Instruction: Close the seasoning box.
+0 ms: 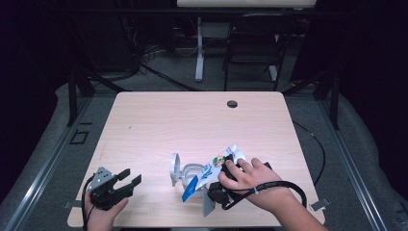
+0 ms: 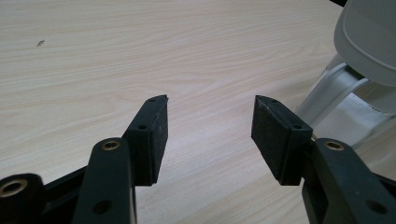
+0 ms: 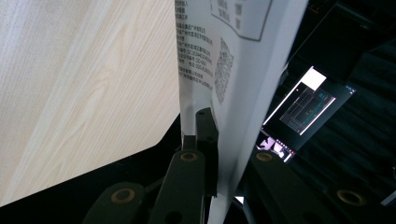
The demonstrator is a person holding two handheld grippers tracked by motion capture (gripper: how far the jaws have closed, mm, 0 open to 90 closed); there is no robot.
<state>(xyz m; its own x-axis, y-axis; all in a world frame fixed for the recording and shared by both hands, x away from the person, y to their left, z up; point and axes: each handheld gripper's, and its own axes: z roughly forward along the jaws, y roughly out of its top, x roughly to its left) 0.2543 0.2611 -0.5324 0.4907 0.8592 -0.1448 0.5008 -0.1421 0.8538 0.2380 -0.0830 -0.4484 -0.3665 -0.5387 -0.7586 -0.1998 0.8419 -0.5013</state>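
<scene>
Mostly white printed pouch (image 1: 211, 172), blue-cornered

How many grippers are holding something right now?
1. The right gripper, near the table's front edge, is shut on the white printed pouch above the white open-lidded container. The left gripper, at the front left corner, is open and empty.

Left gripper (image 2: 210, 128): two black jaws rising from bottom edge, standing apart, nothing between pads. Wooden table (image 2: 140, 51): pale grain, beneath and beyond jaws. Small dark speck (image 2: 40, 43): on table, far left of jaws. White plastic container (image 2: 359, 70): right of right jaw, lid raised, part cropped.
</scene>
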